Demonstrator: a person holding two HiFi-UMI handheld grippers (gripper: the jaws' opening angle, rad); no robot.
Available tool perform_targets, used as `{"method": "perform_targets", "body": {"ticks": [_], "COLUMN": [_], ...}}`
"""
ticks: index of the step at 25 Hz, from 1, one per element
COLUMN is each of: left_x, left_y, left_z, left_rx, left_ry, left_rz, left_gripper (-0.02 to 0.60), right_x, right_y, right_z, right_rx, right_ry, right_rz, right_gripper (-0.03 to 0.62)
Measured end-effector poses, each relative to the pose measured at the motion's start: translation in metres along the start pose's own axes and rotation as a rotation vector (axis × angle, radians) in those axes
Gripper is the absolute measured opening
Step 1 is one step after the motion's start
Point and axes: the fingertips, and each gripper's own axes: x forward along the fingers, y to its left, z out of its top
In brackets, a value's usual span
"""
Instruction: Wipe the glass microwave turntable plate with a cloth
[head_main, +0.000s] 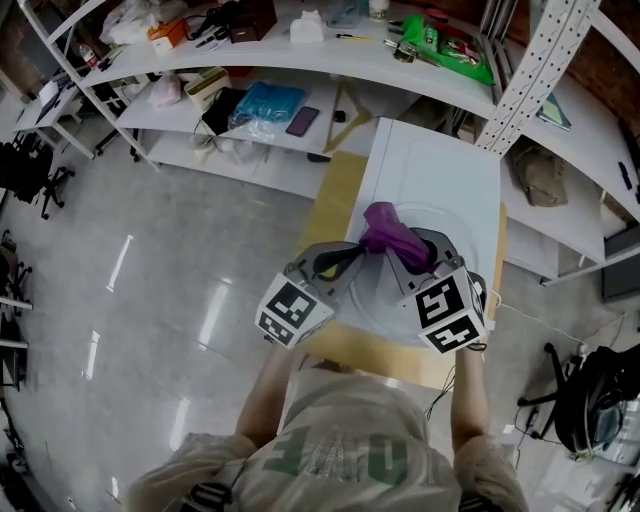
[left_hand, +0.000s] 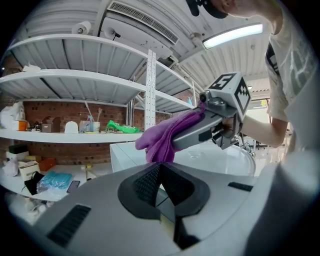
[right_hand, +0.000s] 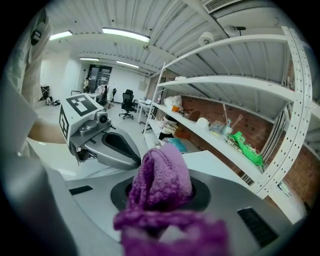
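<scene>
Right gripper view: right gripper (right_hand: 161, 195) clamps purple cloth (right_hand: 162, 172) (left gripper (left_hand: 160, 186) closed, empty) over plate (left_hand: 227, 159).

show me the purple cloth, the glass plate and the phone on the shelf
purple cloth (head_main: 385, 228), head view, top of the bunched fold
glass plate (left_hand: 215, 160), left gripper view, bare part of its top
phone (head_main: 302, 121), head view, middle of its face

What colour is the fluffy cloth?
Purple. The cloth shows best in the right gripper view.
</scene>
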Motion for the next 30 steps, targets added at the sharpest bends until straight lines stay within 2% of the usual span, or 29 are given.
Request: {"method": "perform_targets", "body": {"ticks": [5,10,20,30], "left_x": [-0.005,-0.002,0.000,-0.002], "left_y": [0.001,0.000,-0.001,0.000], "left_z": [0.000,0.000,0.000,-0.002], "left_rx": [0.011,0.025,0.038,0.041], "left_ry": [0.003,0.018,0.038,0.044], "left_rz": [0.001,0.008,0.014,0.016], "left_gripper": [0.002,0.002,0.002,0.002], "right_x": [0.018,0.025,0.021,-0.014], "right_y": [0.009,-0.003,-0.048,-0.083], "right_z": [-0.005,-0.012,-0.029,-0.063], "right_rx": [0.004,0.009,0.019,0.054], "right_ry": [0.067,0.107,0.172,0.253], "right_rz": [0.037,0.027,-0.132,-0.267], "right_gripper": [0.049,0.048,0.049,0.049]}}
